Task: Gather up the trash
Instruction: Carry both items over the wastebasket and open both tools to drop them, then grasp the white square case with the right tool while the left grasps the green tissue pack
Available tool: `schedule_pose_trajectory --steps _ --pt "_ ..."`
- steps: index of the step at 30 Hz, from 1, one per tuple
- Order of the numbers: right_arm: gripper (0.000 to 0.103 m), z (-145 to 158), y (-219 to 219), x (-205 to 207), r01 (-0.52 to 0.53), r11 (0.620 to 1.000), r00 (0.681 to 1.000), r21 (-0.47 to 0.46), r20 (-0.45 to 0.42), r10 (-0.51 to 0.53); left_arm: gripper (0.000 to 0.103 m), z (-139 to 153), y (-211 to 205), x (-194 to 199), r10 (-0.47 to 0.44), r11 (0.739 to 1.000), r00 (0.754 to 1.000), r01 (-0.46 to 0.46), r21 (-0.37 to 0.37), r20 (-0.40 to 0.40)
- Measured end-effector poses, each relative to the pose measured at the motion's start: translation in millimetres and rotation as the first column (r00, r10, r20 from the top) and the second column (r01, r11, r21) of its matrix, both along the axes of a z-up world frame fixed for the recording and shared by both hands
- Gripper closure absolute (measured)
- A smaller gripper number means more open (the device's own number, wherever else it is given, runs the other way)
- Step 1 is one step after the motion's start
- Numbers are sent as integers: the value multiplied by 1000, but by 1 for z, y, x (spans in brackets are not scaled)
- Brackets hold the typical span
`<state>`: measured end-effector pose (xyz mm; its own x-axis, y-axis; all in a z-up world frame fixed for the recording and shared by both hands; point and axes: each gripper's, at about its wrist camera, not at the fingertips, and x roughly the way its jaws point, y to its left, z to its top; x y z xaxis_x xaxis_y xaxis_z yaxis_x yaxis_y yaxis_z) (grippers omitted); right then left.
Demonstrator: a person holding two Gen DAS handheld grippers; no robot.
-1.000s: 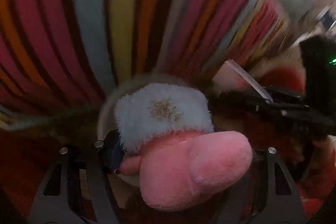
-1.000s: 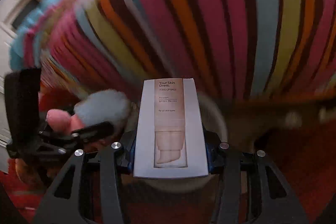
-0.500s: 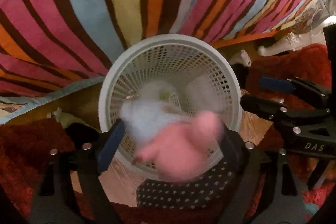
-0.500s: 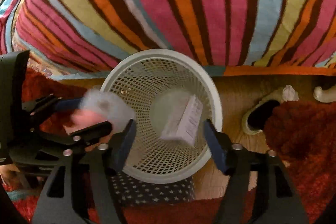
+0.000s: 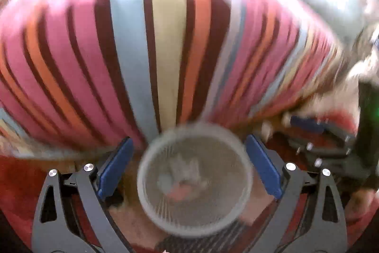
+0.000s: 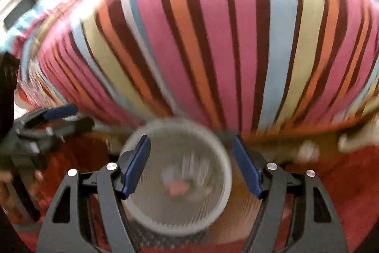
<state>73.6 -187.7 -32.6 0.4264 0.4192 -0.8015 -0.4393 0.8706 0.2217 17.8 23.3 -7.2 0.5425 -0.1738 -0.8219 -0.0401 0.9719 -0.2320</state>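
Both views are blurred by motion. A white mesh waste basket (image 5: pixel 142 181) (image 6: pixel 222 196) stands on the floor below both grippers. A pink and pale fluffy toy (image 5: pixel 182 189) (image 6: pixel 177 186) lies inside it, among pale blurred trash. My left gripper (image 5: pixel 189 166) hangs above the basket, its jaws opening wide, nothing between them. My right gripper (image 6: pixel 190 166) is also over the basket, open and empty. Each gripper shows at the edge of the other's view, as the right gripper (image 5: pixel 317 134) and the left gripper (image 6: pixel 59 115).
A bed with a striped cover (image 5: pixel 165 39) (image 6: pixel 213 39) rises just behind the basket. A red shaggy rug (image 5: pixel 19 181) (image 6: pixel 343 193) covers the floor on both sides. Pale slippers (image 6: pixel 355 139) lie on the wood floor to the right.
The fluffy toy left my left gripper and the white box left my right gripper; both fell into the basket. Both grippers opened and rose away from the basket.
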Motion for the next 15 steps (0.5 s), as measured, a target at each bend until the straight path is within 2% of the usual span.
schedule_pose_trajectory --steps 2,5,8,12,13,15 --pt "35 30 -2 8 0 1000 994 28 109 -3 10 39 4 18 26 999 992 -28 16 124" --pt "35 70 -2 31 9 1000 960 26 281 -16 10 67 8 56 84 991 968 -107 85 238" --pt "35 91 0 58 45 999 931 15 362 -48 10 69 14 100 140 979 957 -172 110 254" --pt "35 111 8 93 36 998 925 56 376 -54 10 56 19 137 159 979 963 -182 88 218" --pt "33 115 14 102 26 998 925 60 377 -47 10 53 19 143 164 976 964 -189 107 208" --pt "23 117 29 115 8 999 930 51 368 -26 10 50 20 148 167 969 964 -199 149 205"
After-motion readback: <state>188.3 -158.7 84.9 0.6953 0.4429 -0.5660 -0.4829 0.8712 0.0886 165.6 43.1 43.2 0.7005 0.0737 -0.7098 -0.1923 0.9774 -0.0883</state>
